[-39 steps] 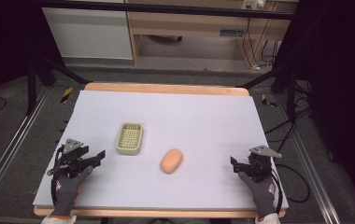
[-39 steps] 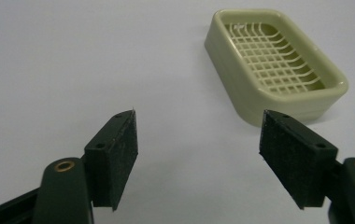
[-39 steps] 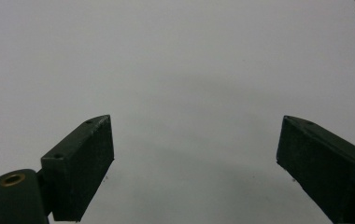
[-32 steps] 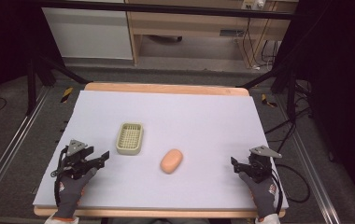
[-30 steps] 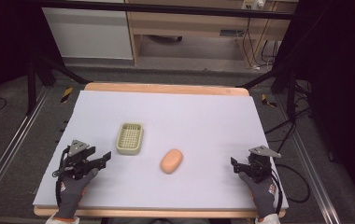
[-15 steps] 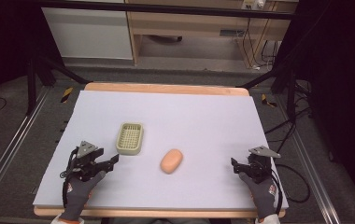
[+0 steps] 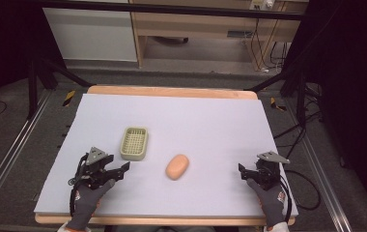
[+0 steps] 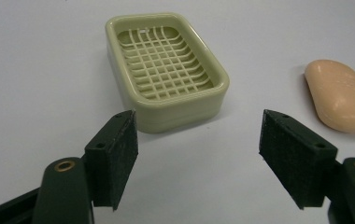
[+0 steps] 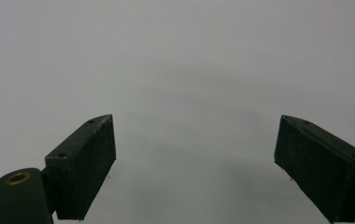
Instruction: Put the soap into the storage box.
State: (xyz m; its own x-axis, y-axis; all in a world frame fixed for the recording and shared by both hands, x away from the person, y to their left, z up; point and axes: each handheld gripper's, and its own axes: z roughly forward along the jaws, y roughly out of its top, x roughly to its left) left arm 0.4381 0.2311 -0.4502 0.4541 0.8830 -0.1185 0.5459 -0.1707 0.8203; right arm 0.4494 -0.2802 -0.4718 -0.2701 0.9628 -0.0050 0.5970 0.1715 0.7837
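High view is mostly taken up by the white table [image 7: 210,121], with the pale green soap dish [image 7: 134,143] seen left of centre and the peach soap bar [image 7: 176,166] lying just off it at about 4 o'clock, not touching. Down at 7 o'clock the left gripper [image 7: 119,170] is held with jaws spread wide and nothing between them, pointed toward the dish. Over at 4 o'clock the right gripper [image 7: 244,172] is kept wide open too, over bare table, well apart from the soap.
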